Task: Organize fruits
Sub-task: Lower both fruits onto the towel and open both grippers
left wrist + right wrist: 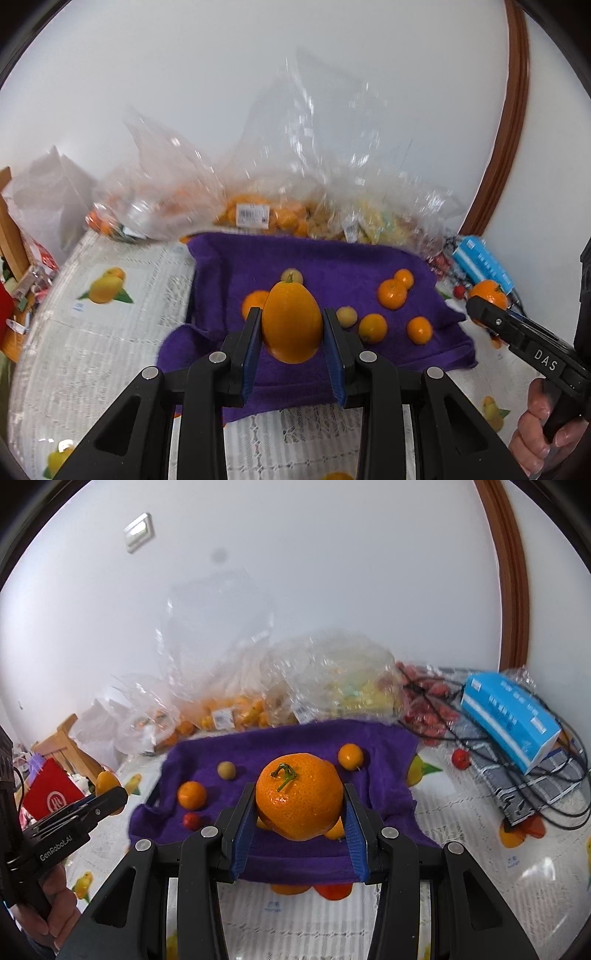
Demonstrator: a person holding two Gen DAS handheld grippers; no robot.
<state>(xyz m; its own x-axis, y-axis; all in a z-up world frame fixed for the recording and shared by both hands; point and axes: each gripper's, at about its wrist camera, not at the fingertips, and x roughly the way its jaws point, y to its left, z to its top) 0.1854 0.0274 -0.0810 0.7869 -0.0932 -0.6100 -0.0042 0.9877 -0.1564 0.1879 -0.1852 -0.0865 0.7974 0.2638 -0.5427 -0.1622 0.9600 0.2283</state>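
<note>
1. Kumquat (291,325), oval and smooth, sits clamped between our left gripper (291,330) pads, above the purple towel (332,258).
2. Its long axis runs along the fingers, away from the camera, and its small stem end points to the far side, towards the bags.
3. We hold a mandarin (300,795) in our right gripper (300,808), jaws pressed on its two sides; its green stem faces up and towards the camera.
4. In the left view the right gripper comes in from the right with the mandarin at its tip, beside the towel's right edge.
5. On the towel we see loose fruit: several small oranges (392,294), two pale yellowish fruits (346,316), and in the right view a small red fruit (191,820).
6. Behind the towel stand clear plastic bags (258,177); one holds orange fruit (284,218), another yellowish items, blurred; we cannot tell what.
7. At the right, a bag of red fruit (428,705) lies near a blue box (509,716).
8. All rests on a fruit-printed tablecloth (103,332).
</note>
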